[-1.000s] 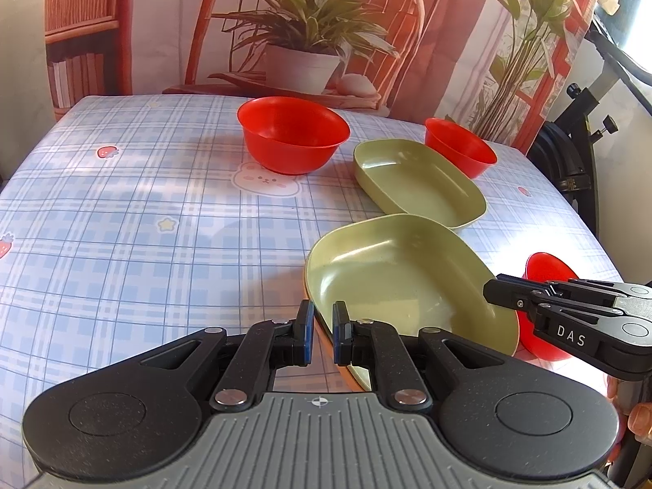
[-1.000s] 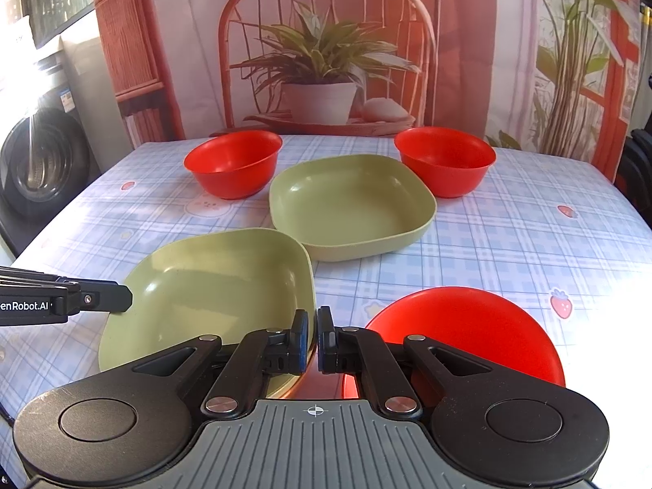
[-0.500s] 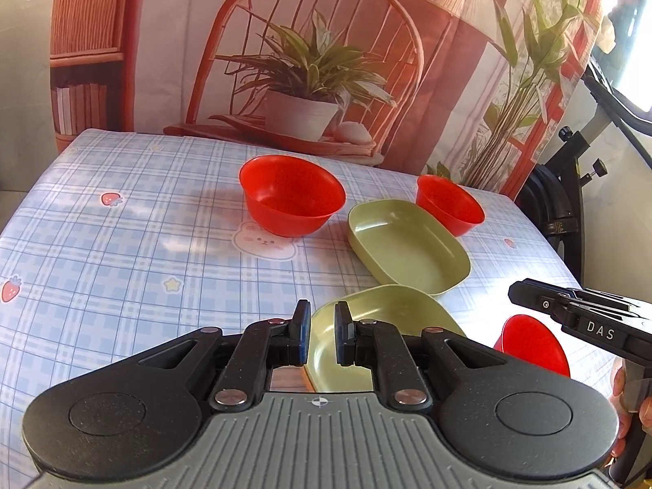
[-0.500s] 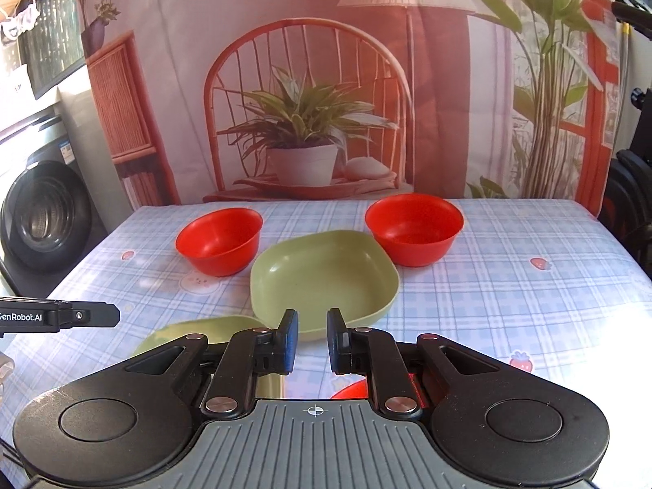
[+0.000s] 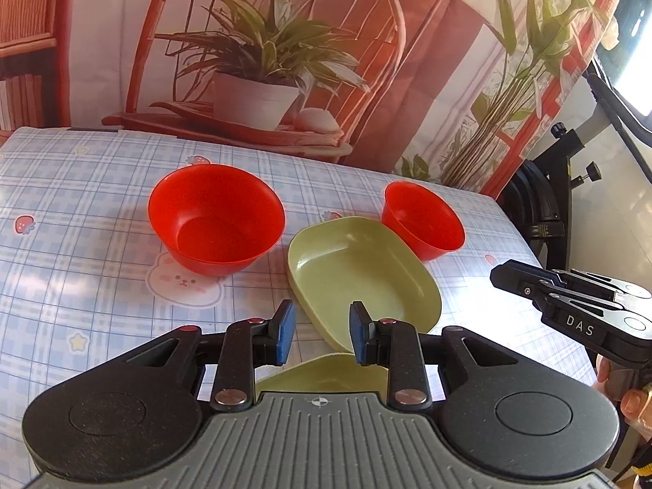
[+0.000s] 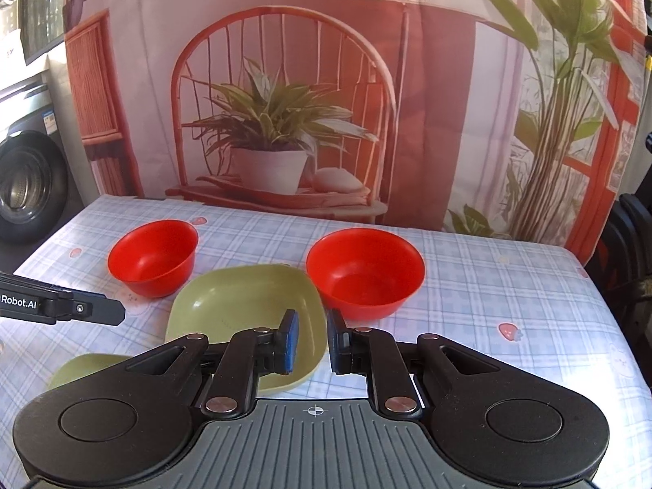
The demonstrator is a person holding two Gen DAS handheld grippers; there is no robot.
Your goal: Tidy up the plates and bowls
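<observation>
Two red bowls point(image 5: 216, 220) point(image 5: 424, 220) and a green square plate point(image 5: 358, 273) between them sit on the checked tablecloth. A second green plate point(image 5: 326, 375) lies nearer, mostly hidden behind my left gripper point(image 5: 320, 332), which is open, empty and raised above the table. My right gripper point(image 6: 311, 340) is open and empty, held above the far green plate point(image 6: 240, 305). In the right wrist view the red bowls point(image 6: 153, 258) point(image 6: 364, 273) flank that plate, and the near green plate point(image 6: 85, 366) peeks out at lower left.
A printed backdrop hangs behind the table's far edge point(image 6: 326, 224). A washing machine point(image 6: 28, 187) stands at the left. Black exercise equipment point(image 5: 546, 203) stands at the right of the table. The other gripper shows at each view's side point(image 5: 570, 305) point(image 6: 61, 305).
Both grippers have risen and pulled back from the near dishes, and their jaws have opened wider. The red plate near the right gripper has dropped out of view.
</observation>
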